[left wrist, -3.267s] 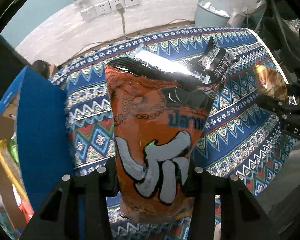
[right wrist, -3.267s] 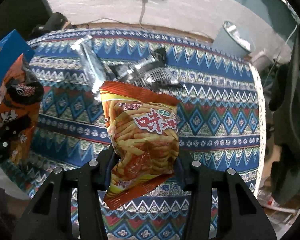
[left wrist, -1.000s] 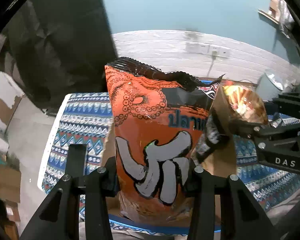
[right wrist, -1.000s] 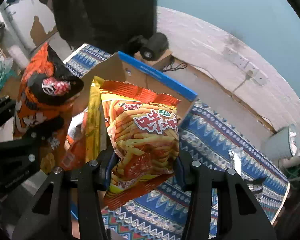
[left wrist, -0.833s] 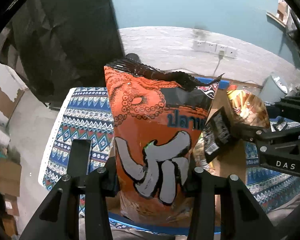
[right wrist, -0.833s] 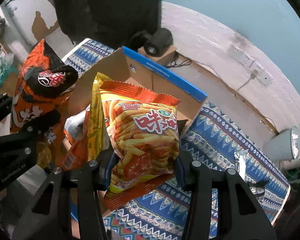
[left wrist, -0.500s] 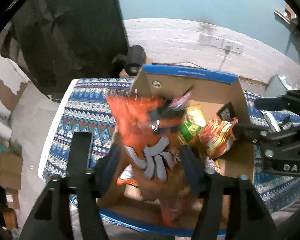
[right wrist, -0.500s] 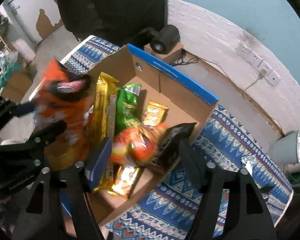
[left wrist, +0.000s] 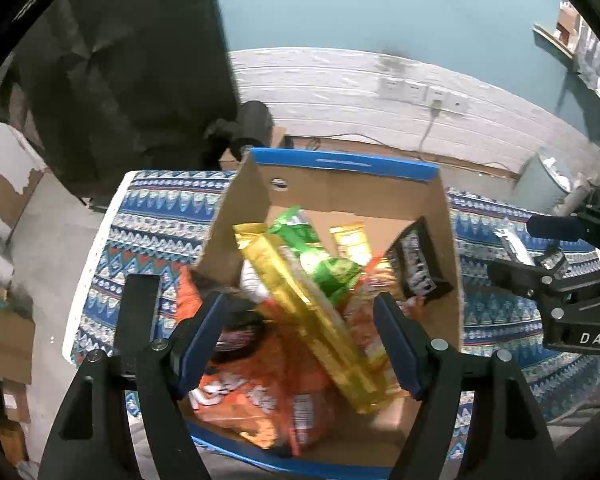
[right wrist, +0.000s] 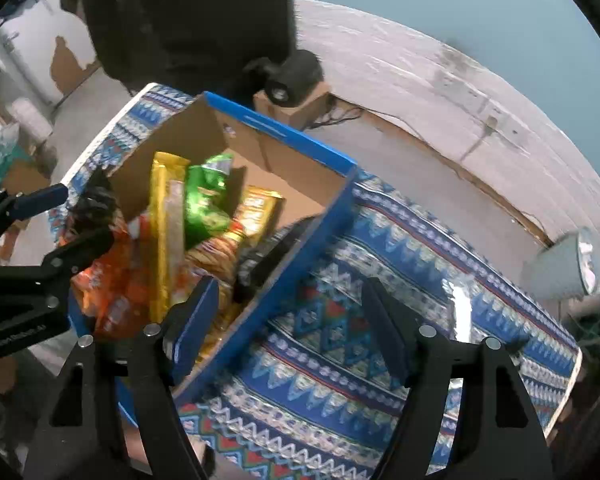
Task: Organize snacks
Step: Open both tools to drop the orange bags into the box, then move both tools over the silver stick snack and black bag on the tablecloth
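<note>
An open cardboard box with a blue rim (left wrist: 340,165) stands on the patterned tablecloth and holds several snack packets. My left gripper (left wrist: 298,320) hovers over it, jaws opening, nothing between the pads. The orange octopus bag (left wrist: 252,392) lies loose in the box's near end, beside a long yellow packet (left wrist: 308,312), a green bag (left wrist: 320,256) and a black packet (left wrist: 418,264). My right gripper (right wrist: 290,312) hangs above the box's right wall (right wrist: 312,240), jaws opening and empty. The orange stick-snack bag (right wrist: 216,256) rests inside the box.
The blue patterned tablecloth (right wrist: 380,264) stretches to the right, with a silver packet (right wrist: 460,308) lying on it. A grey bin (right wrist: 560,268) stands past the table's far corner. A black device on a small carton (right wrist: 296,76) sits behind the box.
Both grippers carried their bags from over the table to above the box, then opened. The octopus bag and the stick-snack bag dropped into the box.
</note>
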